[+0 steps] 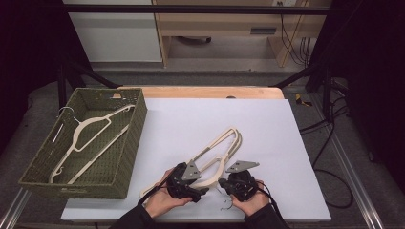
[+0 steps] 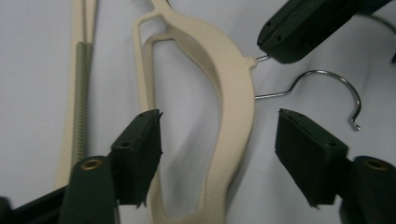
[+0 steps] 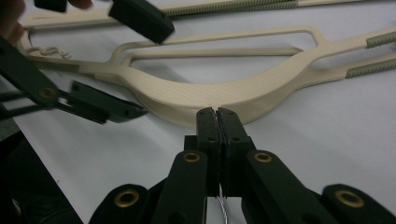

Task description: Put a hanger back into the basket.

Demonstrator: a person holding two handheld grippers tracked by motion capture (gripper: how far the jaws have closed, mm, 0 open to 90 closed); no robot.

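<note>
Two cream plastic hangers [image 1: 217, 148] lie stacked on the white sheet [image 1: 200, 114] near the front. My left gripper [image 1: 203, 189] is open, its jaws either side of the top hanger's curved neck [image 2: 233, 93] without touching it. My right gripper [image 3: 216, 110] is shut on that hanger's metal hook shank [image 2: 262, 58], tips right up against the neck [image 3: 201, 95]. In the high view the right gripper [image 1: 223, 187] faces the left one across the neck. A second wire hook [image 2: 327, 77] lies free on the sheet, its shank running under the neck.
A green woven basket [image 1: 136, 126] stands at the left of the table with one cream hanger [image 1: 90, 133] lying inside. The sheet's front edge runs just below both hands. A ribbed hanger bar [image 2: 81, 93] lies beside the left jaw.
</note>
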